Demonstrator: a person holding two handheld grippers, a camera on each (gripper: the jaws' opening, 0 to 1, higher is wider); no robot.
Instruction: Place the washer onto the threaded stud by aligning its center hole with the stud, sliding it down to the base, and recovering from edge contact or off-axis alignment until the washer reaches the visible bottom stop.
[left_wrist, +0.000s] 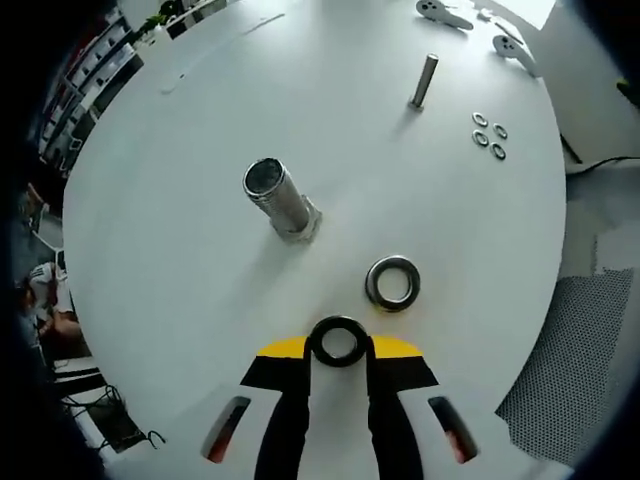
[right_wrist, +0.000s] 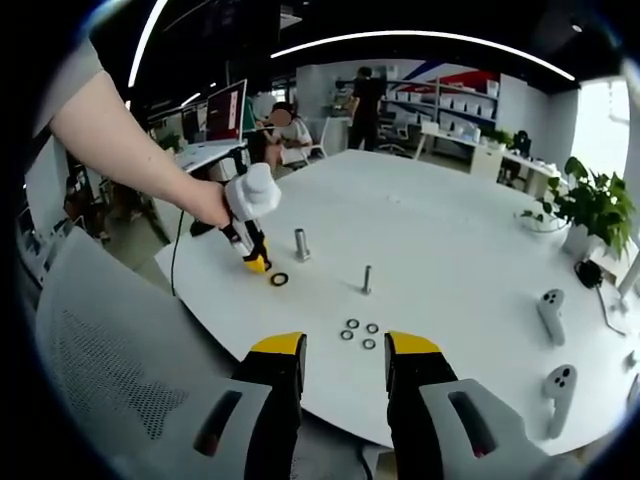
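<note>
Gripping a washer in the left tool, short of the upright threaded stud ahead-left; right tool released, well back.

Right hand-held gripper jaws apart over table edge — four small washers just beyond, left hand-held gripper near stud.

On the table: large washer just beyond the held washer, thick threaded stud farther up-left, thin stud behind, four small washers to its right.
</note>
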